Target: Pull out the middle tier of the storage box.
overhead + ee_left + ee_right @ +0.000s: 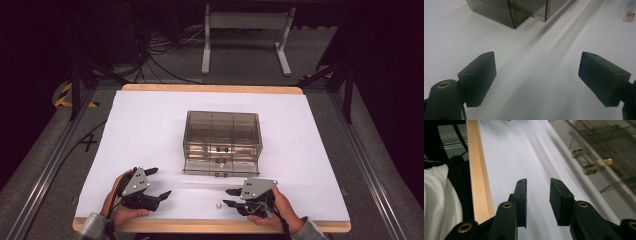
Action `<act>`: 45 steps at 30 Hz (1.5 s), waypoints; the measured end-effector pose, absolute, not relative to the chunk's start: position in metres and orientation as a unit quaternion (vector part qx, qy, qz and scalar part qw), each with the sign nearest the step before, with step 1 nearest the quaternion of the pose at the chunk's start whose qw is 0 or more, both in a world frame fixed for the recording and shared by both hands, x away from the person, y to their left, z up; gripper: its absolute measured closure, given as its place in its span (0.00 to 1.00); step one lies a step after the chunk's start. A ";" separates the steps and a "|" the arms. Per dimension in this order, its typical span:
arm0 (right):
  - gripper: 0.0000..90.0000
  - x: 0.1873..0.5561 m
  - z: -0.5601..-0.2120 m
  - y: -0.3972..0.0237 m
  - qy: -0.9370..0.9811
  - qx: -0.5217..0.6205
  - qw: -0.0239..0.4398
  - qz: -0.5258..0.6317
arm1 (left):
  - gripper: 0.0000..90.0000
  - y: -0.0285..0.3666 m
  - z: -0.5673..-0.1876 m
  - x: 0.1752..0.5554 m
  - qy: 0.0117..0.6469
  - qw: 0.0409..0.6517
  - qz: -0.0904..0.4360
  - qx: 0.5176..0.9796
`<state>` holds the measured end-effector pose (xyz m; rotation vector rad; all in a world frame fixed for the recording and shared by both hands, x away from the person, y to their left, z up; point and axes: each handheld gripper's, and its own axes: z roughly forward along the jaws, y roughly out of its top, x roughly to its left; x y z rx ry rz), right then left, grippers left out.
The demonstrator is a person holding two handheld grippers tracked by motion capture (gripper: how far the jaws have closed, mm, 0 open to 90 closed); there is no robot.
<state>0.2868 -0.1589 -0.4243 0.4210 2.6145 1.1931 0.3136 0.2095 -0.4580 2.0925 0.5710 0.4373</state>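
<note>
- here the work looked to be at the pick-up step: a small brass piece (218, 205) lay loose on the white sheet (150, 130), near the front edge of the table (210, 89), between the two grippers and slightly closer to the right one.
- the right gripper (228, 197) sat low at the near right with its tips turned left toward that piece. its jaws stood a modest way apart with only bare sheet between them, so it grasped nothing.
- the left gripper (161, 183) rested at the near left, its jaws spread wide and released, nothing between them; the brass piece (629, 16) showed off to its far right.
- the smoky plastic drawer box (222, 142) stood in the middle of the sheet, farther off than both hands. its bottom drawer (220, 169) was pulled out toward the person, and i judged that to be where the piece belonged.
- the next move, as i read it, called for the right gripper to slide left until the jaws straddled the piece, then close gently, since so small a thing could skid or roll away.
- the piece was too tiny to tell its long axis or which way it pointed; the box ran long from left to right, with the drawer fronts facing near.
</note>
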 end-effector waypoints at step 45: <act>0.92 0.285 -0.445 -0.135 0.906 0.131 0.109 0.387 | 0.17 0.207 -0.459 0.313 0.222 0.436 0.179 0.853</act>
